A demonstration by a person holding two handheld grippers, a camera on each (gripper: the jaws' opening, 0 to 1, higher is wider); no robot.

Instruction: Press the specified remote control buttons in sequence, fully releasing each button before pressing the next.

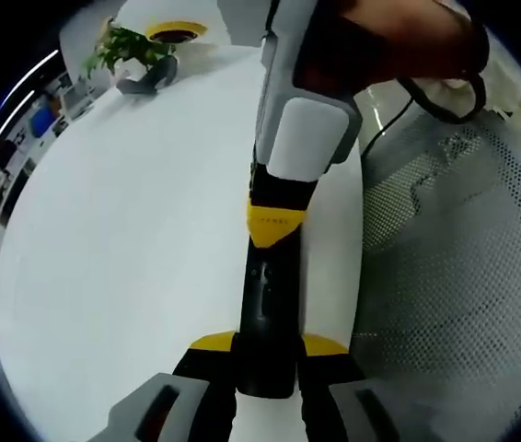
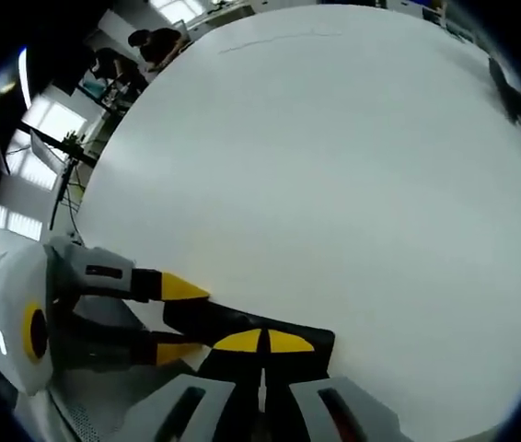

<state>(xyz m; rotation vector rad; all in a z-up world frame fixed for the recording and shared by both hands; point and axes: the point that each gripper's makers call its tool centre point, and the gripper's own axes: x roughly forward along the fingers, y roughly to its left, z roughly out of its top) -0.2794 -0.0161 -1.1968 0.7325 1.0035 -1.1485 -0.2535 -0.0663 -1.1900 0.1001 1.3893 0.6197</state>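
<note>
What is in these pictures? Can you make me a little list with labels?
surface: white table
held thing: black remote, lying on the table near its edge
left hand-held gripper: jaws closed around the remote's near end
right hand-held gripper: yellow tips shut together, touching the top of the remote
far end of table: potted plant
beside the table: mesh chair
background: office with people, seen in the right gripper view
</note>
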